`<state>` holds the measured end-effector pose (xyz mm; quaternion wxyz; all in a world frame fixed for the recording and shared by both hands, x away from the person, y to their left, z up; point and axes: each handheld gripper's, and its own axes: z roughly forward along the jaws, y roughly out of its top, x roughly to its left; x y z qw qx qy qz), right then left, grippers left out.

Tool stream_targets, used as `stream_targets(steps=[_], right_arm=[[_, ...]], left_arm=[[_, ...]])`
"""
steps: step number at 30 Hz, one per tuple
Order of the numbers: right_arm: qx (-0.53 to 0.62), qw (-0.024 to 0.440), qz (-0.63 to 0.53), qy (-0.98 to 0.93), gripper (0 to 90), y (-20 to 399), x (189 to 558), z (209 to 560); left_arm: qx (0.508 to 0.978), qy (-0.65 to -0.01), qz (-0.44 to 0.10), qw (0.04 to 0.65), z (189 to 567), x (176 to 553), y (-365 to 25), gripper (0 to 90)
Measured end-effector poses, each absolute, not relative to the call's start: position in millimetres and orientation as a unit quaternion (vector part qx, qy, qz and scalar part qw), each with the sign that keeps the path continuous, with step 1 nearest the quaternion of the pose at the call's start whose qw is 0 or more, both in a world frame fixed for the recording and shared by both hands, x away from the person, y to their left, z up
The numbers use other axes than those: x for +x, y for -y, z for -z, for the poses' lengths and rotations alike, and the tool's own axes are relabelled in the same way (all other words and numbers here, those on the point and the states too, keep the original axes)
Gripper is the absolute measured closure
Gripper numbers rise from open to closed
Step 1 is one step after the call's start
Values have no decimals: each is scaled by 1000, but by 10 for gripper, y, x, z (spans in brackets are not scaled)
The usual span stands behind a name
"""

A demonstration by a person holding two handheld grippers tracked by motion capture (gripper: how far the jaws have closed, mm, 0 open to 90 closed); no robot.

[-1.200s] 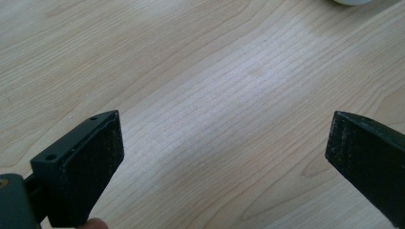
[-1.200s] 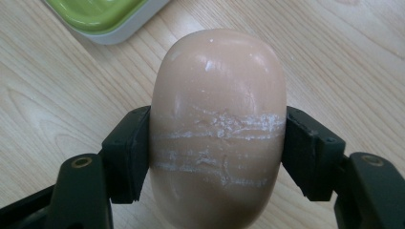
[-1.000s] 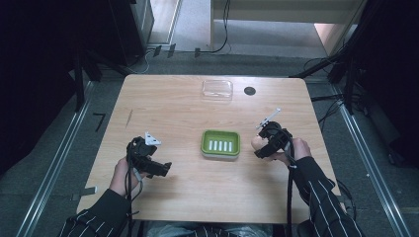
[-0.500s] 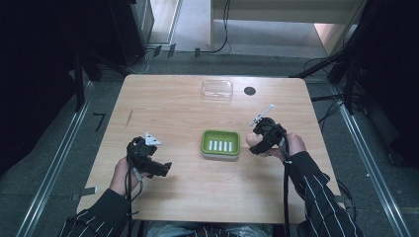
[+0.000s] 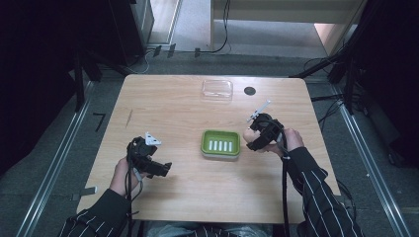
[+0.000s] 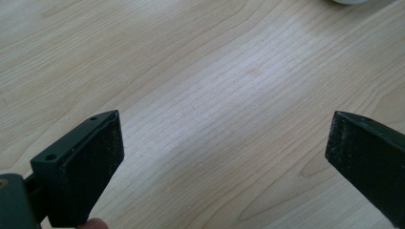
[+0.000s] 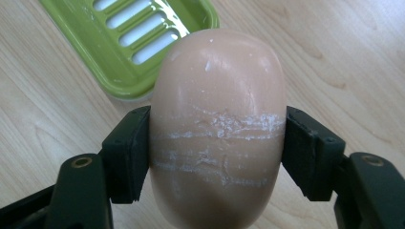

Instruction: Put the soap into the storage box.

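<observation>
Wooden table (image 5: 188, 98): right gripper (image 5: 253, 139) clamped on peach soap bar (image 7: 217, 124) beside green soap dish (image 5: 220, 144); left gripper (image 5: 163, 169) wide open, empty.

The soap (image 7: 217, 129) is pale peach with white scuff streaks across its middle. The dish (image 5: 221, 144) is lime green with white slots. The tabletop (image 5: 197, 108) is light wood grain. Sleeves (image 5: 321, 197) are black with thin white stripes.

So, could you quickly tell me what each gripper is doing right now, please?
Left gripper: open, holding nothing.
Right gripper: shut on the peach-coloured oval bar of soap.
</observation>
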<state>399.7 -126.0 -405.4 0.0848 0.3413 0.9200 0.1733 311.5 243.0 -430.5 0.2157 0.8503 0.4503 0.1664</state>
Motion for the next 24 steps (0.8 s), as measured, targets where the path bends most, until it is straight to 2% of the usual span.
stream_targets(steps=[24], right_arm=[[283,98,-187,-936,331,971,4101,3920]], left_arm=[[850,-451,-167,215,4303,3117,-2440,0]])
